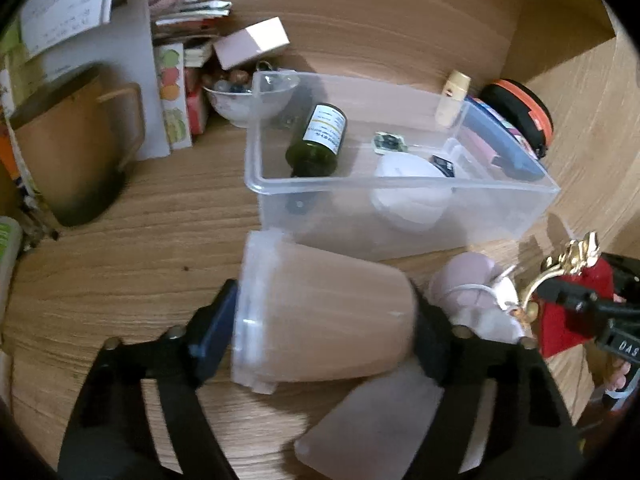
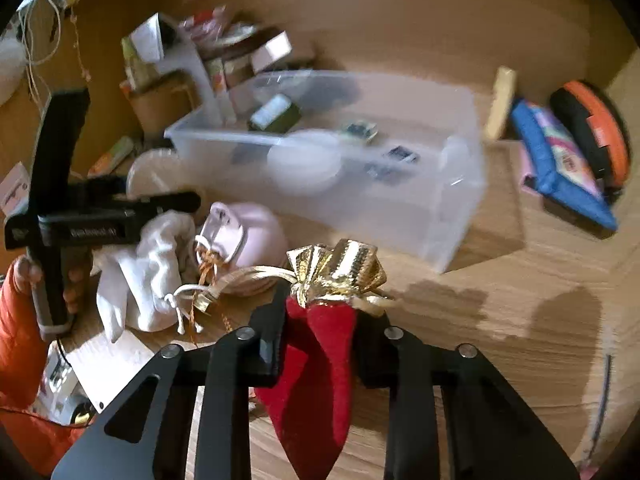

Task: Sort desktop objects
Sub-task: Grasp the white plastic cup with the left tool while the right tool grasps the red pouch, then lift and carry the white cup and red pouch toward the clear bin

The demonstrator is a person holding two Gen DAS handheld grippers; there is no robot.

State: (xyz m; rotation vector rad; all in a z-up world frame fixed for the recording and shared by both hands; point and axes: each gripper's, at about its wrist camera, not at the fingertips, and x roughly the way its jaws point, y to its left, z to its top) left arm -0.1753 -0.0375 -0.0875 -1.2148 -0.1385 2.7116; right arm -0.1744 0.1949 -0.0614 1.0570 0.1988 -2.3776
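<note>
My left gripper [image 1: 324,316] is shut on a translucent plastic cup [image 1: 320,312], held sideways just above the desk, in front of the clear plastic bin [image 1: 400,200]. The bin holds a dark green bottle [image 1: 318,140], a white round lid [image 1: 408,188] and small packets. My right gripper [image 2: 320,320] is shut on a red velvet pouch with a gold top [image 2: 320,360], lifted near the bin's front corner [image 2: 440,240]. The pouch also shows in the left wrist view [image 1: 572,308].
A pink pouch [image 2: 248,236] and white cloth [image 2: 144,276] lie left of the red pouch. A blue case [image 2: 560,168], an orange-black round case [image 2: 592,132], a brown mug [image 1: 76,148], a bowl of beads [image 1: 244,100] and stacked boxes surround the bin.
</note>
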